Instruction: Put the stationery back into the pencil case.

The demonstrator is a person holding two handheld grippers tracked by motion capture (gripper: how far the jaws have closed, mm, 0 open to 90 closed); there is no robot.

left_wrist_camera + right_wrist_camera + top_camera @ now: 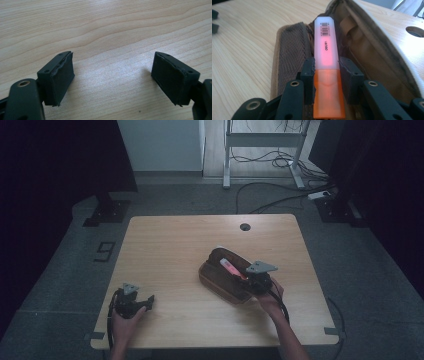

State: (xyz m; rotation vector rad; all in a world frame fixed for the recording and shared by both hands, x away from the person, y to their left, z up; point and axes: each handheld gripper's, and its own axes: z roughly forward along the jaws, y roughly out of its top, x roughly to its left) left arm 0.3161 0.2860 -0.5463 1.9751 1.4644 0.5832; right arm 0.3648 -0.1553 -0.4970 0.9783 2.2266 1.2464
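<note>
An orange-pink highlighter (326,55) with a translucent body and orange cap lies lengthwise over an open brown fabric pencil case (367,45). My right gripper (327,75) is shut on the highlighter near its cap, both jaws pressing its sides. In the high view the highlighter (231,268) sits above the pencil case (220,280) at the table's centre right, with the right gripper (252,279) at its near end. My left gripper (148,302) rests at the table's front left, open, and its jaws (112,77) stand wide apart over bare wood.
The light wooden table (170,245) has a round cable hole (245,226) near its far edge. Beyond the table lie grey floor, a desk frame (262,140) and loose cables (280,195). Dark curtains hang at both sides.
</note>
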